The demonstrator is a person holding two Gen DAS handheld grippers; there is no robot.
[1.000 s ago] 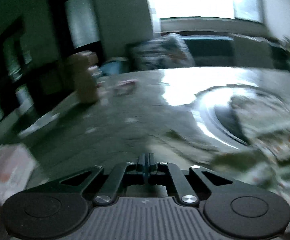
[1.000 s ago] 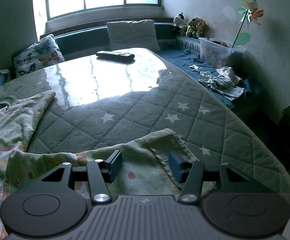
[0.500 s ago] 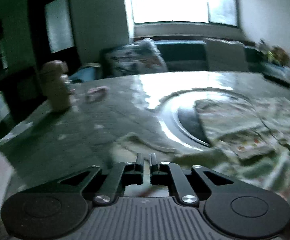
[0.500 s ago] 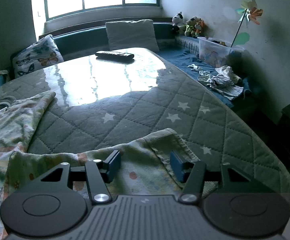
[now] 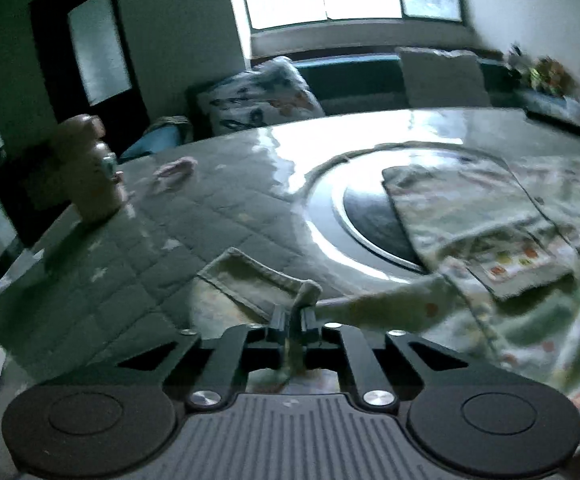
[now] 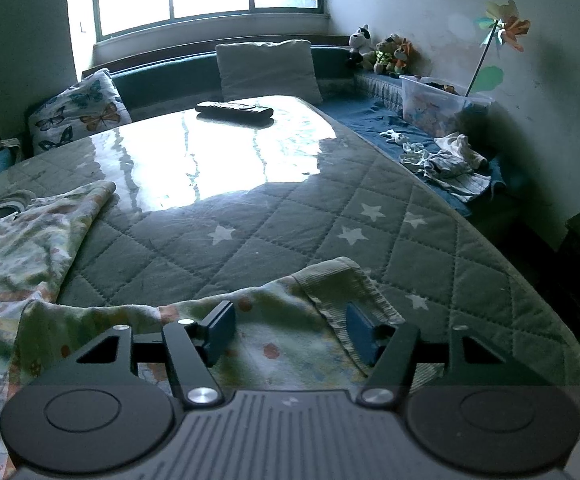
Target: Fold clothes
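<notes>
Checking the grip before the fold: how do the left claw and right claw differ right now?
The left claw is shut on a pinch of the printed garment; the right claw is open, its jaws just widening, straddling the ribbed cuff without pressing it. Both sit low over the quilted table.

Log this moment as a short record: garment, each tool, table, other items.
garment: printed child's garment spread on the quilted table cover
left tool: left tool shut on a fold of the garment
right tool: right tool open, jaws just widened, straddling the ribbed cuff without pinching it
table: remote control at far end
beside table: loose clothes on blue bench
</notes>
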